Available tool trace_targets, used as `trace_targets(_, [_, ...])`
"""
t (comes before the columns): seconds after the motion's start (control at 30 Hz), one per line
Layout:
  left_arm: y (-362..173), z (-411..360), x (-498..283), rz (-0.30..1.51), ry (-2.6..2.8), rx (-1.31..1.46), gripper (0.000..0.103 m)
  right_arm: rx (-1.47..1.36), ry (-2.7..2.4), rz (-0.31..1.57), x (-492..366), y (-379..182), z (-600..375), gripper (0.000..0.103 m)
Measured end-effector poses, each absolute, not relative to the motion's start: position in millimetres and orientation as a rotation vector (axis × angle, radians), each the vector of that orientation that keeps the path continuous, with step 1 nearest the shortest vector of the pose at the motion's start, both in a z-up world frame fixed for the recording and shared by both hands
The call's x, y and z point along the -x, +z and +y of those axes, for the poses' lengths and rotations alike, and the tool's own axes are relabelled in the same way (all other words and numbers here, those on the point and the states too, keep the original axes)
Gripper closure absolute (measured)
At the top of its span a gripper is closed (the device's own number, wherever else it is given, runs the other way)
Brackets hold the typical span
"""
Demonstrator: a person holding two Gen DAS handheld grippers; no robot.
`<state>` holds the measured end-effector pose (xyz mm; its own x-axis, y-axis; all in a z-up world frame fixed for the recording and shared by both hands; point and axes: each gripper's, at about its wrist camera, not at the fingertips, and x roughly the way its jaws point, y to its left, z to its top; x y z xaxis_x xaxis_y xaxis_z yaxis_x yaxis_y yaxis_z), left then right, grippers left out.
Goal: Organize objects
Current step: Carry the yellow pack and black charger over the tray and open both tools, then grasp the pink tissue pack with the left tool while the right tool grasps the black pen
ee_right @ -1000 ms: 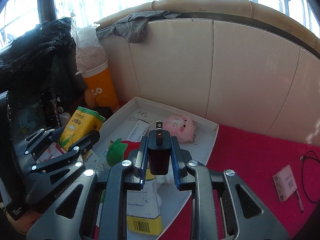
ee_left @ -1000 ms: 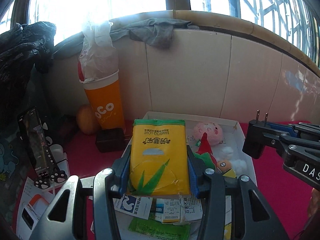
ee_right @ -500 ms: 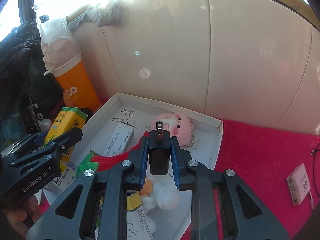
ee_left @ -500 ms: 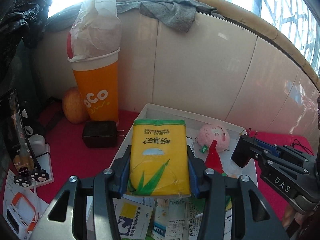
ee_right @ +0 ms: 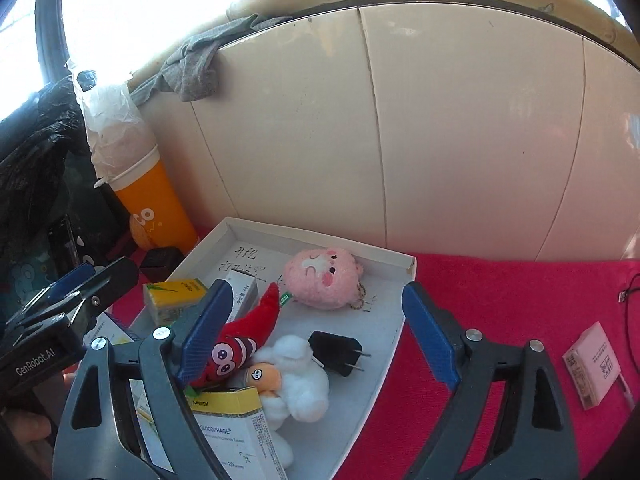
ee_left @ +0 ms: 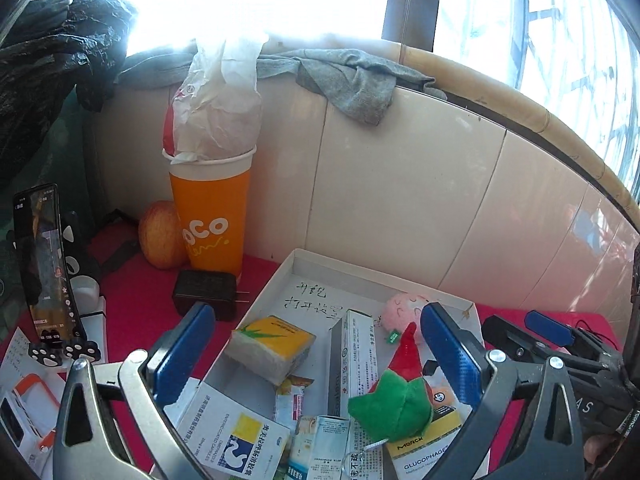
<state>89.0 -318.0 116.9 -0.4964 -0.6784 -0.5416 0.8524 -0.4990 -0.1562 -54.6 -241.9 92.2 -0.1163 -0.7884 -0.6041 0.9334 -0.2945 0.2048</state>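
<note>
A white tray [ee_left: 360, 274] on the red cloth holds several boxes and plush toys. My left gripper [ee_left: 318, 346] hovers over its near side, jaws opening wide with nothing pressed between the pads. The yellow tissue pack [ee_left: 272, 344] lies loose in the tray below them. My right gripper [ee_right: 318, 322] hangs over the tray's right half, jaws also opening. The black plug charger [ee_right: 334, 352] lies free on the tray floor beneath it, beside a white plush [ee_right: 298, 376]. Each gripper shows at the edge of the other's view: left gripper [ee_right: 92, 280], right gripper [ee_left: 520, 328].
A pink plush [ee_right: 320, 276], a red chili plush [ee_right: 244, 336] and medicine boxes [ee_right: 236, 428] crowd the tray. Left of it stand an orange cup [ee_left: 208, 216], an apple [ee_left: 160, 236], a black adapter [ee_left: 204, 292] and a phone [ee_left: 44, 260]. A small pink box [ee_right: 592, 364] lies at the right.
Both grippers have let go. The tissue pack dropped from the left jaws into the tray, and the plug charger dropped from the right jaws onto the tray floor.
</note>
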Motion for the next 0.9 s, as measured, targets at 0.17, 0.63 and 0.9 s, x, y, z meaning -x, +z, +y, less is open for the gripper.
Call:
trace_targets(0.17, [129,-296,-83,0.511,-2.12,-0.483,0.0,-0.733,-1.728,0.231,65,100,-206,0.015])
trace_targets(0.63, [123,-177,5,0.494,-2.432,-0.66,0.0,-0.839,-2.014,0.295,234,82,-55,0.015])
trace_targets(0.9, [95,-141,12,0.639,-2.507,-0.73,0.0,-0.959,-1.936,0.205,276,50,-68,0.015])
